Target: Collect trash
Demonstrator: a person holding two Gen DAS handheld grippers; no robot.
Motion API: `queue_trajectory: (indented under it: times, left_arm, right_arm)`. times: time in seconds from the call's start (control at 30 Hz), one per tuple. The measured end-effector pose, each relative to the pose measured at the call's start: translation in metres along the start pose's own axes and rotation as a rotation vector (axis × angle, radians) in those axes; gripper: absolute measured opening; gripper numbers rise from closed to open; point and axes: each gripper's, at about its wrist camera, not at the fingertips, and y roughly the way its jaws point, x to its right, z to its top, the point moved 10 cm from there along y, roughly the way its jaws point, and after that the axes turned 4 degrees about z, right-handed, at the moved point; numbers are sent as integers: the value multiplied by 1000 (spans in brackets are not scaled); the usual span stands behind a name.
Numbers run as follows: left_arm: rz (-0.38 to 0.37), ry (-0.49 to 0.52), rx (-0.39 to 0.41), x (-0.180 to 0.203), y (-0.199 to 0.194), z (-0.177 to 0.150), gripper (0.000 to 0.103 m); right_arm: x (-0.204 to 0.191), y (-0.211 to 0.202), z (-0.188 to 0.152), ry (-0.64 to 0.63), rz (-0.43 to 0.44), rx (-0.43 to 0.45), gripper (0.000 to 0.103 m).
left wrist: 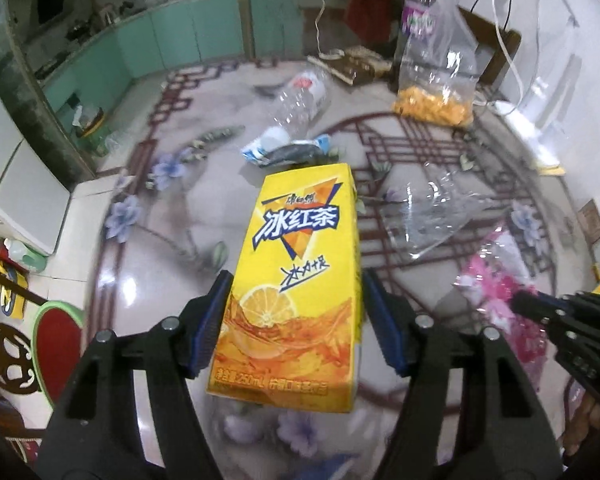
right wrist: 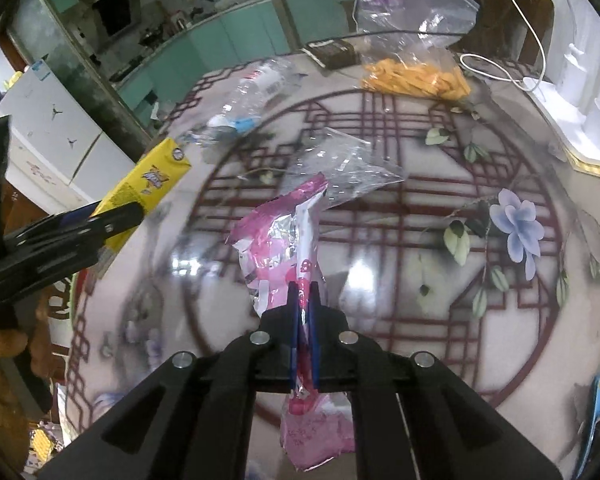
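A yellow iced-tea carton (left wrist: 296, 248) hangs above the round patterned table (left wrist: 152, 280), and my left gripper (left wrist: 296, 280) is shut on its lower half with a blue pad on each side. In the right wrist view the same carton (right wrist: 148, 176) and left gripper (right wrist: 128, 212) show at the left. My right gripper (right wrist: 304, 292) is shut on a crumpled pink foil wrapper (right wrist: 276, 236); that wrapper (left wrist: 496, 280) and gripper (left wrist: 520, 304) show at the right of the left wrist view. On the table lie a crushed clear bottle (left wrist: 300, 100), a blue-white wrapper (left wrist: 284, 148) and an empty clear bag (left wrist: 432, 216).
At the table's far side stand a clear bag of orange snacks (left wrist: 436, 108), a purple-labelled bottle (left wrist: 420, 8) and a dark box (left wrist: 360, 64). A white device with a cable (right wrist: 572, 120) sits at the right edge. A red-seated chair (left wrist: 56, 332) stands at the left.
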Motion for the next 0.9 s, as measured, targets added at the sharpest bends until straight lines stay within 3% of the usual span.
queue_trajectory:
  times: [0.27,0.9]
  left_arm:
    - [47,-81,63,-36,-59,-24,63]
    - [110,-203,103,-102,-104,-60,58]
  right_arm:
    - [-36,-24,-2,-23,37,48,4]
    - [-139,-44,-4,-188,146,85,4]
